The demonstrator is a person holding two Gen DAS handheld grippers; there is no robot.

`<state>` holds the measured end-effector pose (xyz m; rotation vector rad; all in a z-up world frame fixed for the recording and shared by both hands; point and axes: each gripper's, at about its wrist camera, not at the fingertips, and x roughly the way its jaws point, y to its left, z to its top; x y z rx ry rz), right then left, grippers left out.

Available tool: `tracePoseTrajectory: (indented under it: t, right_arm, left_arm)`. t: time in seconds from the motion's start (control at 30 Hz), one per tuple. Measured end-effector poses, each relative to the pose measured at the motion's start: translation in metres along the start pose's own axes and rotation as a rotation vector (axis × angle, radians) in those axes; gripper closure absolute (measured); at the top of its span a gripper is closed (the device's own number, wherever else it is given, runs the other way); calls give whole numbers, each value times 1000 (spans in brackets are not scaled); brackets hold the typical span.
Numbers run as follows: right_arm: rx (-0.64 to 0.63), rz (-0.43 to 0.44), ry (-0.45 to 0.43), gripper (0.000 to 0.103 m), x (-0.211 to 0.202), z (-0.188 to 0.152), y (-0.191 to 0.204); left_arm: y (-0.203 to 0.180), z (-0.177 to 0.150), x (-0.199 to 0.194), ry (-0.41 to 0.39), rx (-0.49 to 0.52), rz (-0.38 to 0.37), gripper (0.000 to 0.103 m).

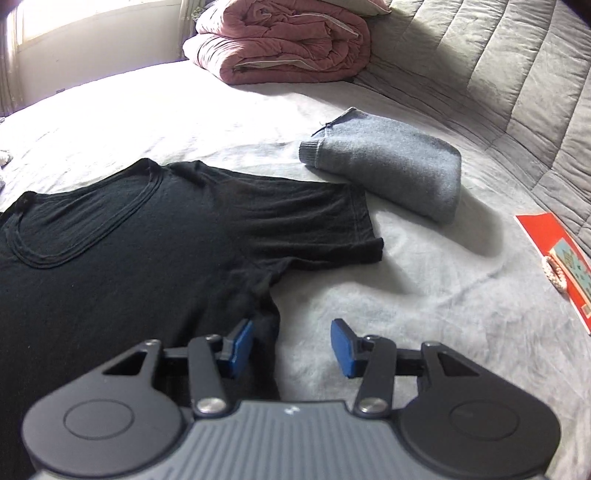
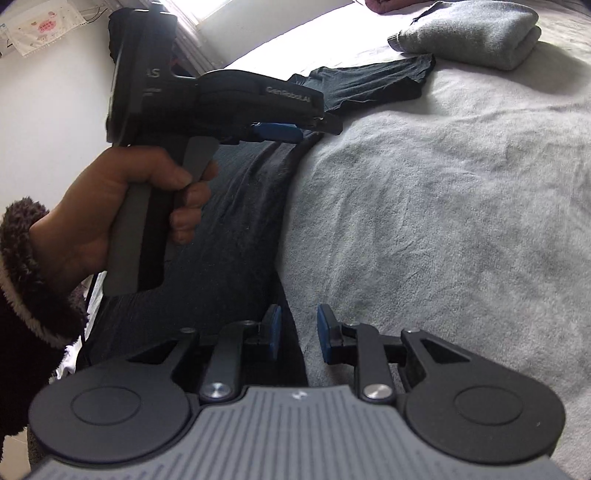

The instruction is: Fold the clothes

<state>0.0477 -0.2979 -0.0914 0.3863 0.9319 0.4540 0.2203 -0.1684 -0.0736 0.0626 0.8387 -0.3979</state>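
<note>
A black T-shirt (image 1: pixel 129 240) lies flat on the pale bed sheet, collar toward the far side, one short sleeve (image 1: pixel 332 221) spread to the right. My left gripper (image 1: pixel 291 347) is open just above the shirt's right side edge below the armpit, its jaws astride that edge. In the right wrist view the shirt (image 2: pixel 229 240) runs up the left side. My right gripper (image 2: pixel 297 338) is open over the shirt's side edge lower down, holding nothing. The left gripper (image 2: pixel 291 131) shows there held in a hand, above the same edge farther along.
A folded grey sweater (image 1: pixel 395 170) lies just past the sleeve; it also shows in the right wrist view (image 2: pixel 472 33). A folded pink quilt (image 1: pixel 284 40) sits at the far side. A red card (image 1: pixel 557 258) lies at the right. Grey quilted bedspread (image 1: pixel 517 74) covers the far right.
</note>
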Motion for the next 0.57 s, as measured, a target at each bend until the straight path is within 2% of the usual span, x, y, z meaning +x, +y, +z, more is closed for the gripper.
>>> tracePoseTrajectory:
  t: [0.2,0.23,0.27,0.3,0.33,0.57]
  right_arm:
    - [-72,-1,16,77,4,-6,16]
    - [-86,-15,16,78,6,-7,19]
    - [-99,-30,17,84,7,-7,21]
    - [-111,-45,17,90,8,-8,23]
    - [-113,-52,20,98,7,-9,23]
    - [-85,-87,-31,100,-15,-14,23]
  left_arm:
    - [3,1,11,-15,-18,66,69]
    - [4,1,12,-18,-19,76,74]
    - [4,1,13,-22,-18,88,78]
    - [4,0,14,-30,-15,97,92]
    - [5,1,15,-36,-13,100,100]
    - [18,4,1,-119,-123,-20,100]
